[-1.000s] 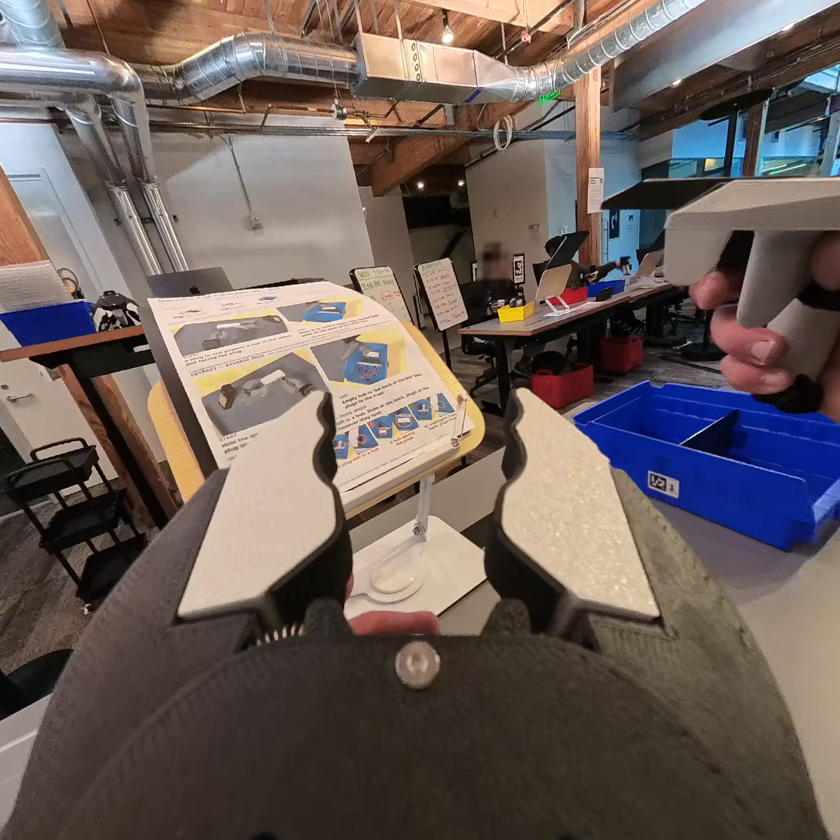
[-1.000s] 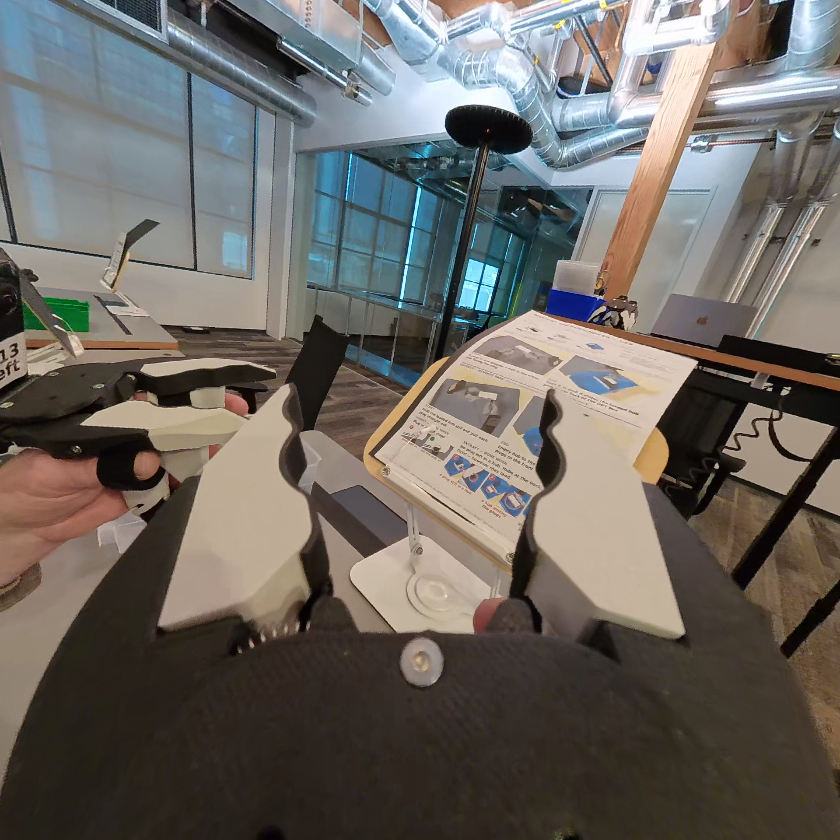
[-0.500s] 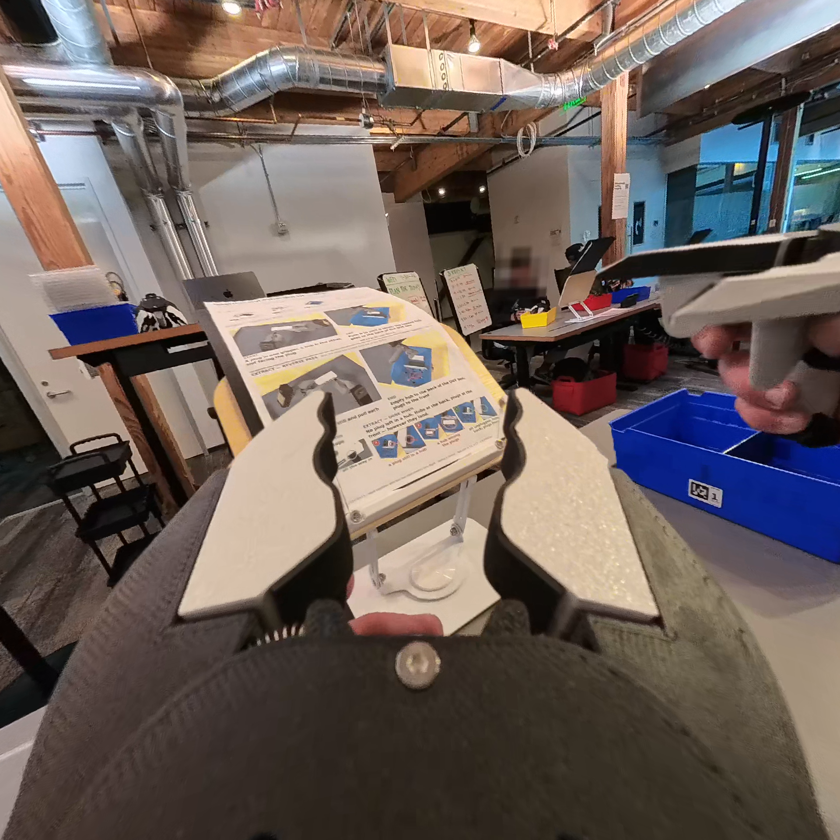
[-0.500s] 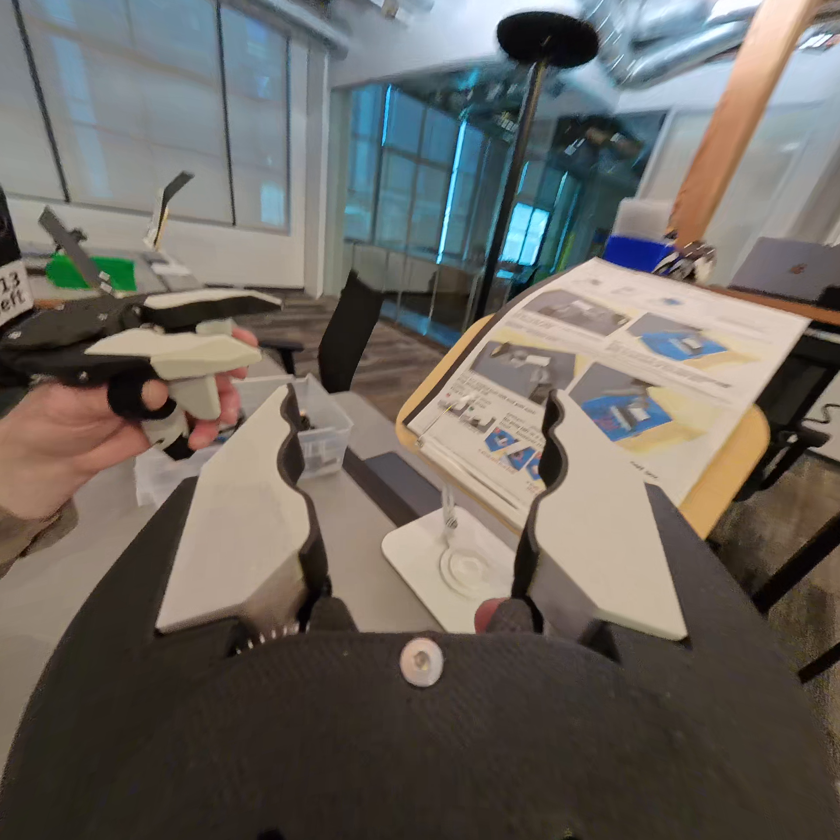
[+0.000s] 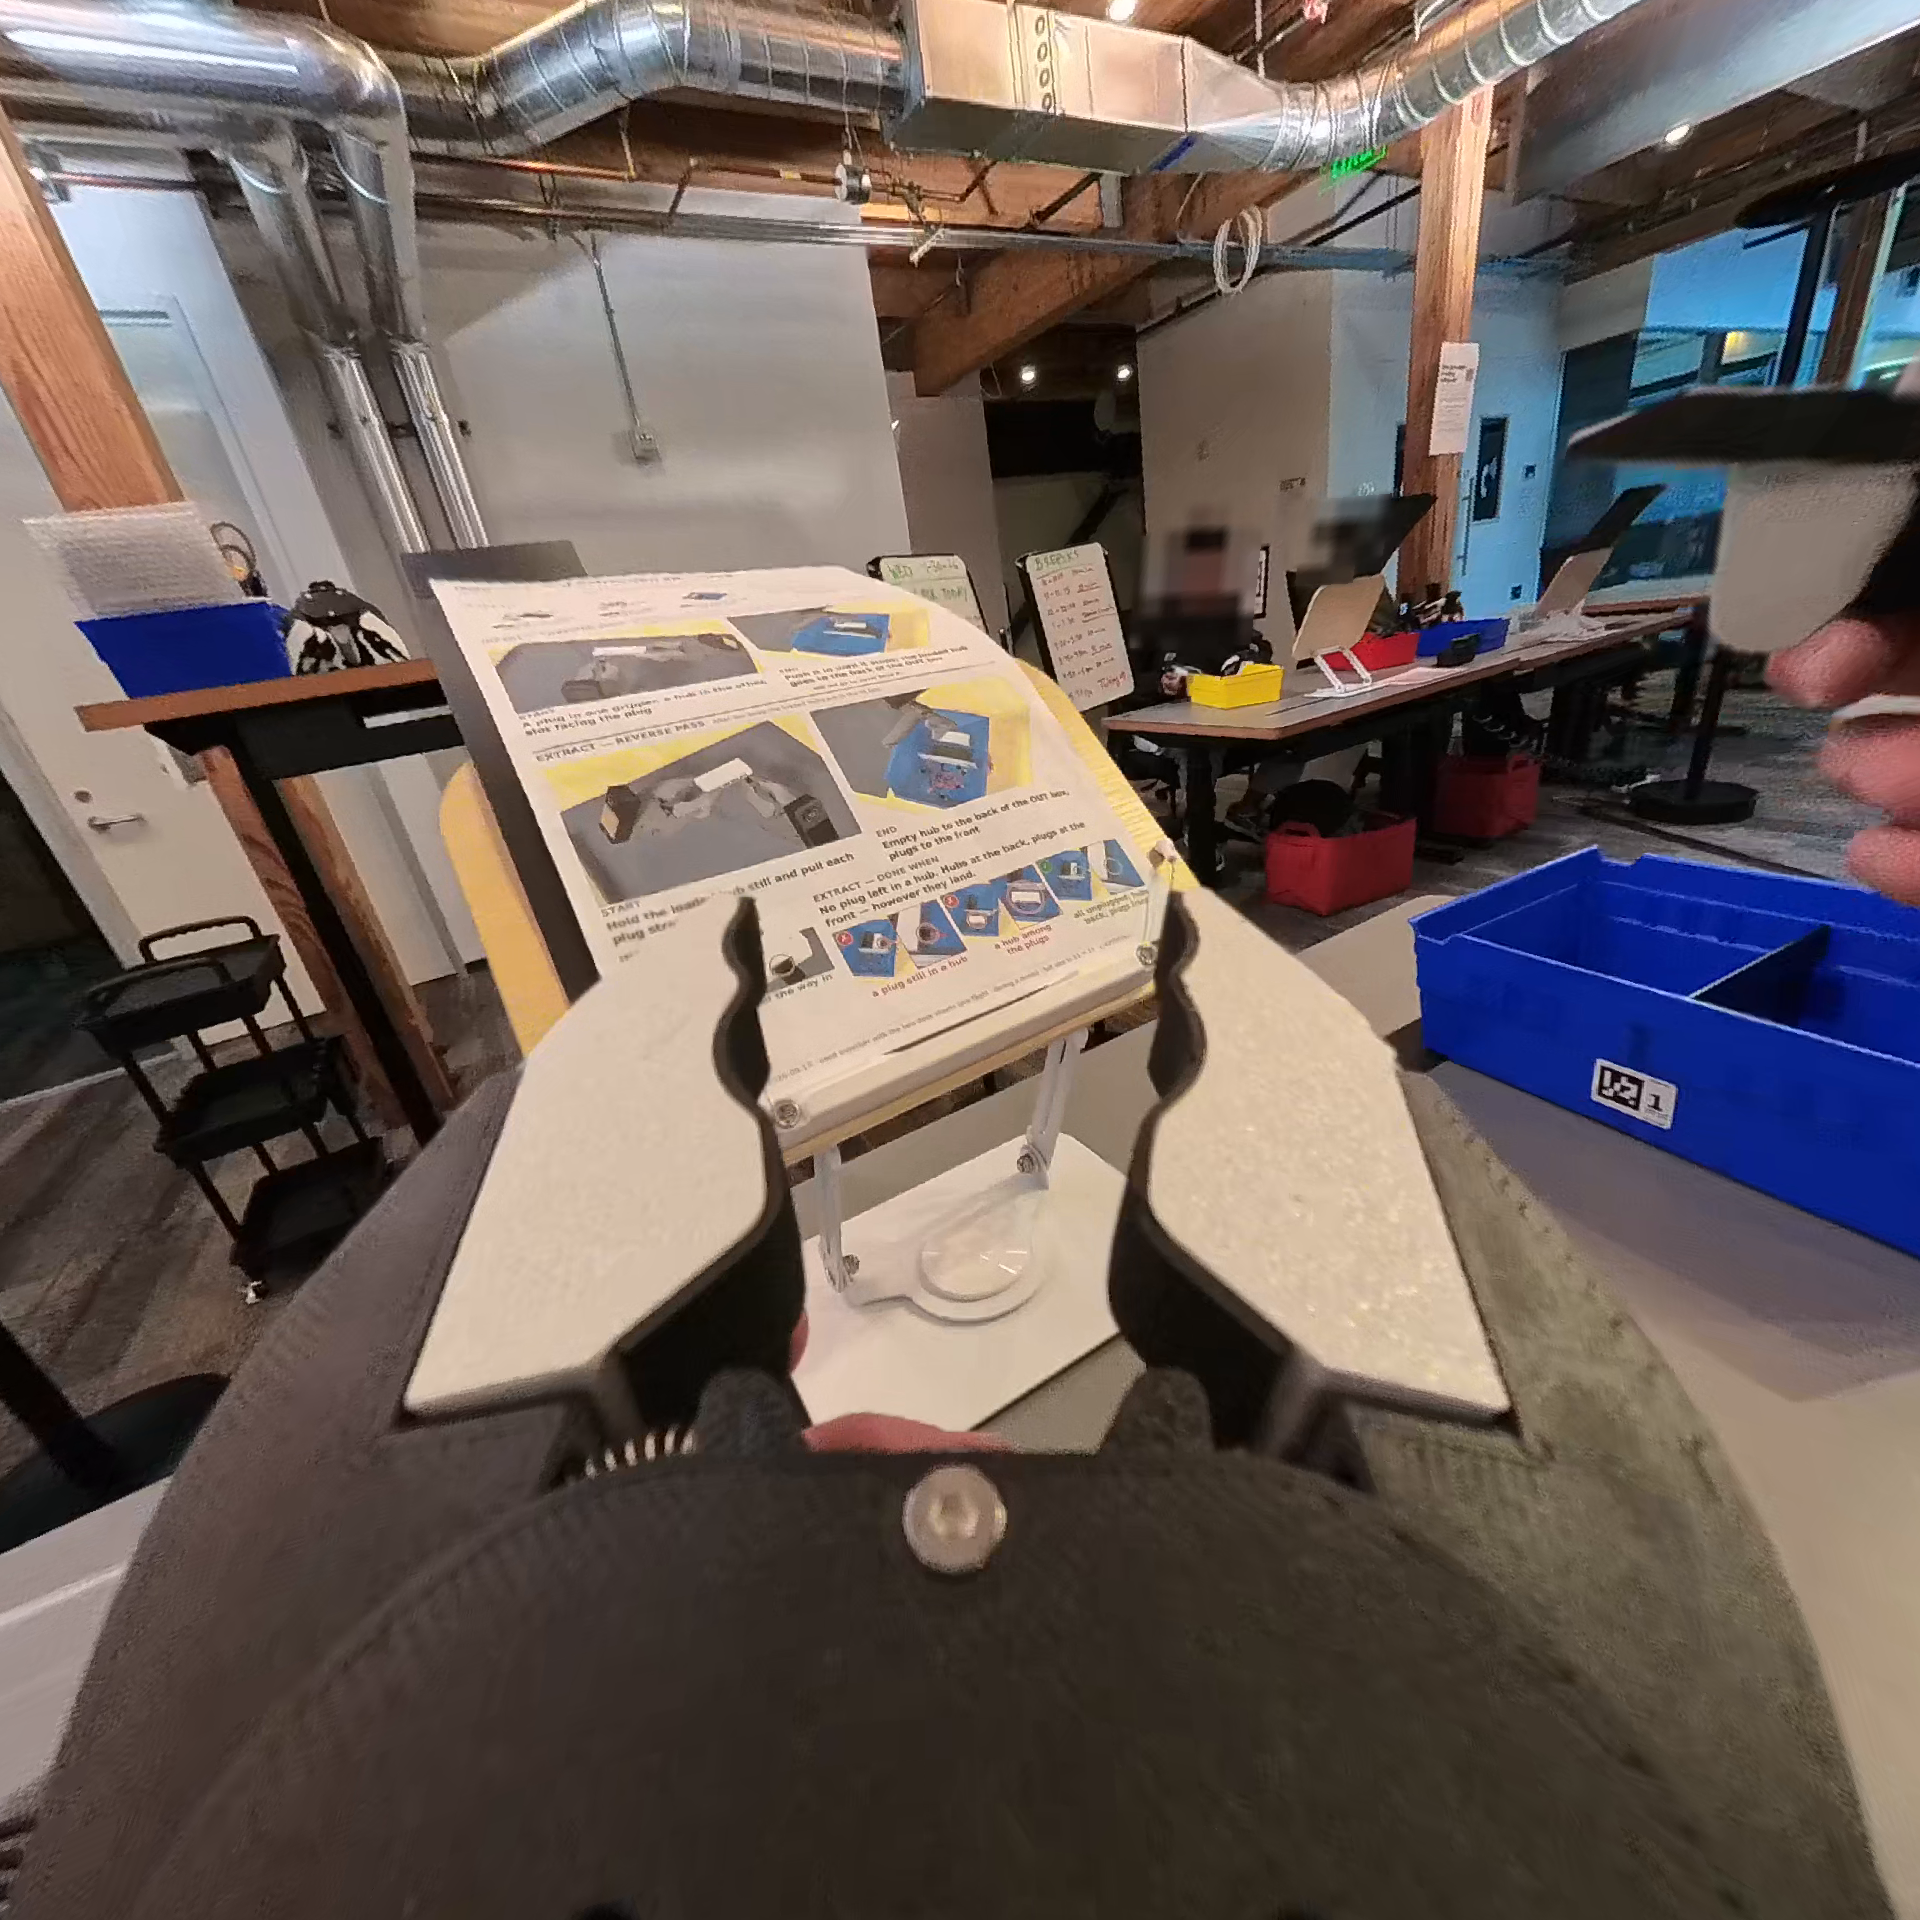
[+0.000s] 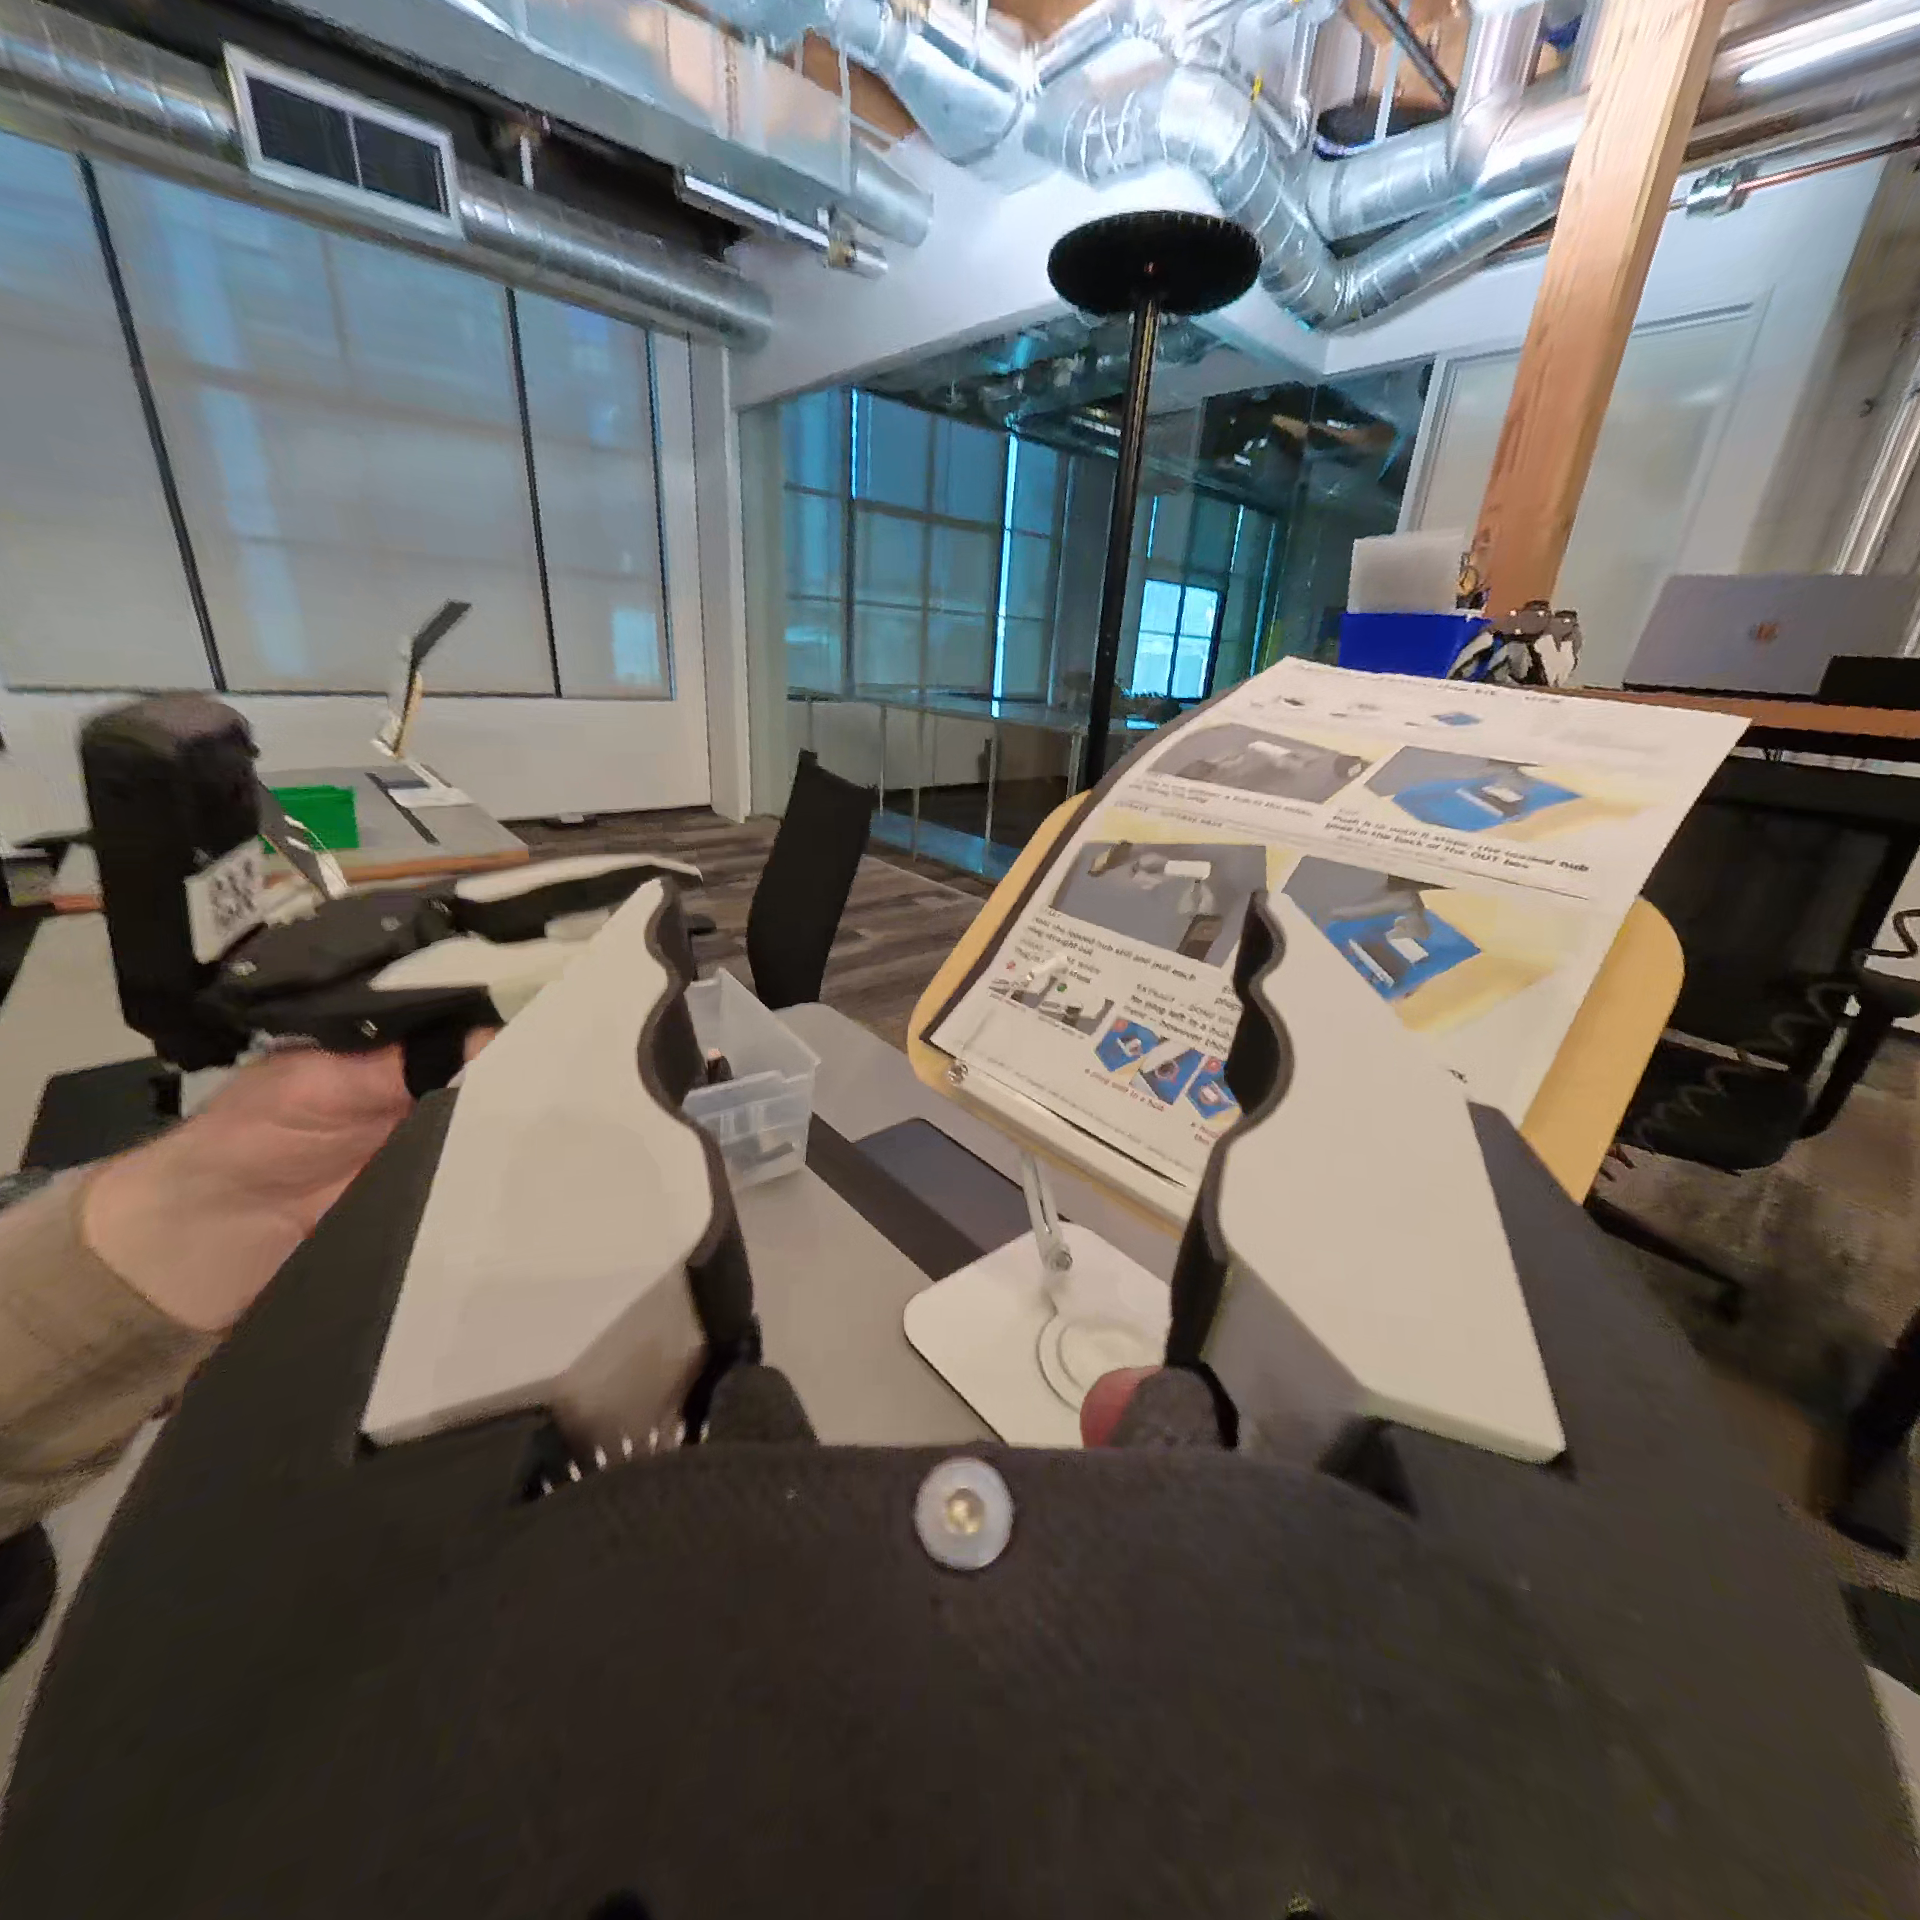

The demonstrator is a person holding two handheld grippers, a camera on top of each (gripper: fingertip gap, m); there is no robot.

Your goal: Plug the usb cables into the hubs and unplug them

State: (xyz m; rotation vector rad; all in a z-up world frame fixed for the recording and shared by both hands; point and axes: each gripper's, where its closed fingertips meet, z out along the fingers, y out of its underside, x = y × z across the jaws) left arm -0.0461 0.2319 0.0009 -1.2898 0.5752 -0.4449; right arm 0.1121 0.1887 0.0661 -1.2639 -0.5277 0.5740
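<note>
The left claw (image 5: pixel 951 940) hung released above the desk (image 5: pixel 1714 1288), gripping nothing, aimed at the instruction sheet (image 5: pixel 821 790) on its white stand (image 5: pixel 966 1340). The right claw (image 6: pixel 961 935) was likewise spread and empty, facing the same sheet. A blue bin (image 5: pixel 1662 1029) sat to the right, and a clear tub (image 6: pixel 753 1081) holding small dark parts stood behind the stand. No cables or hubs could be made out for certain.

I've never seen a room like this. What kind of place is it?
It looks like an open-plan office or workshop, probably a robotics lab. Bare metal ducts run under a wooden ceiling, long work desks hold coloured bins, and a picture instruction sheet stands on the grey table beside a blue bin.
</note>
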